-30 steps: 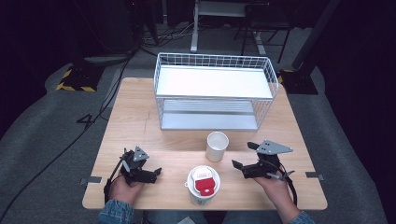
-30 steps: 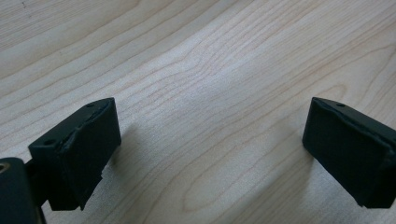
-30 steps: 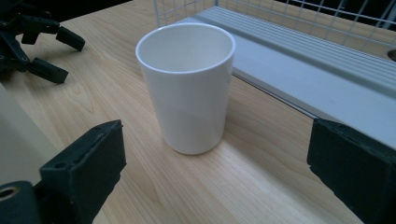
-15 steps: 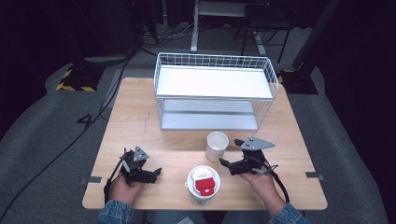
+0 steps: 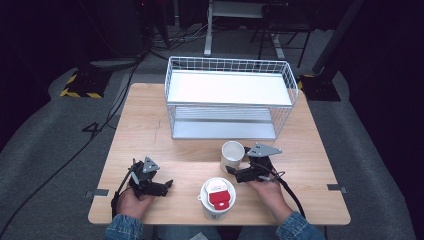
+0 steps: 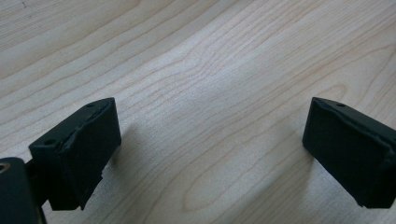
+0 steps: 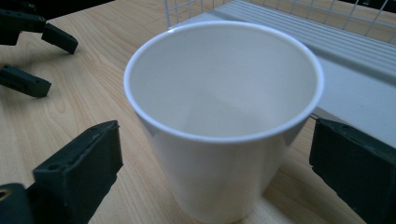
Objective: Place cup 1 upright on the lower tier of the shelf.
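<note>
The right gripper (image 5: 233,169) has closed in on the empty white cup (image 5: 232,156), which stands upright on the worktop (image 5: 150,130) just in front of the wire basket (image 5: 230,95). Its fingers (image 7: 77,172) have just been widening then narrowing slightly; they flank the cup, spread and not pressing, set for a sidewise grasp. The left gripper (image 5: 167,185) rests on the worktop, fingers released and empty, clear of the lidded cup (image 5: 217,197).
</note>
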Motion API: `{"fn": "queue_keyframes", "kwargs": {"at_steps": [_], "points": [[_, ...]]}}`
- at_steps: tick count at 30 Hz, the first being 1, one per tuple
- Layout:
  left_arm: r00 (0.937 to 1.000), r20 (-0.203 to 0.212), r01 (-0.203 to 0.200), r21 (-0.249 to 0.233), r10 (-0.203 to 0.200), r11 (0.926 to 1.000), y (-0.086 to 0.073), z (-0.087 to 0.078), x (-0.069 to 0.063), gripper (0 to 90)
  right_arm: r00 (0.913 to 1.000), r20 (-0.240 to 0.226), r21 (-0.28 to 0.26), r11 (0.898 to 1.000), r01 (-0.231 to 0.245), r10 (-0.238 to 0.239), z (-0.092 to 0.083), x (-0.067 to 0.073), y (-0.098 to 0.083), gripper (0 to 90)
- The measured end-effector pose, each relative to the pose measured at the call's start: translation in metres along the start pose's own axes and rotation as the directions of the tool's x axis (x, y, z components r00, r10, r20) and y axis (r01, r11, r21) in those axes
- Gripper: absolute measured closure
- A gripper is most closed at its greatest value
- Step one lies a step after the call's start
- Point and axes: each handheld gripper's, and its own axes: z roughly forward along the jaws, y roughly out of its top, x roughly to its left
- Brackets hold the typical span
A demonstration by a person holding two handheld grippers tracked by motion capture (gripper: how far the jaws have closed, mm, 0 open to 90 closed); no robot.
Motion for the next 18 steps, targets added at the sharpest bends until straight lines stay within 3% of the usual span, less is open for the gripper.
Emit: {"fn": "queue_keyframes", "kwargs": {"at_steps": [8,9,18], "points": [[1.0000,0.000,0.000,0.000,0.000,1.0000,0.000,0.000,0.000,4.8,0.9999,0.006,0.014,1.000,-0.012,0.012,0.014,-0.002,-0.006,9.6],[1.0000,0.000,0.000,0.000,0.000,1.0000,0.000,0.000,0.000,4.8,1.0000,-0.001,0.014,1.000,-0.003,0.003,0.016,-0.002,-0.007,16.2],[1.0000,0.001,0.000,0.000,0.000,1.0000,0.000,0.000,0.000,4.8,0.9989,0.000,0.020,0.999,0.047,-0.047,0.022,0.003,-0.010,23.4]]}}
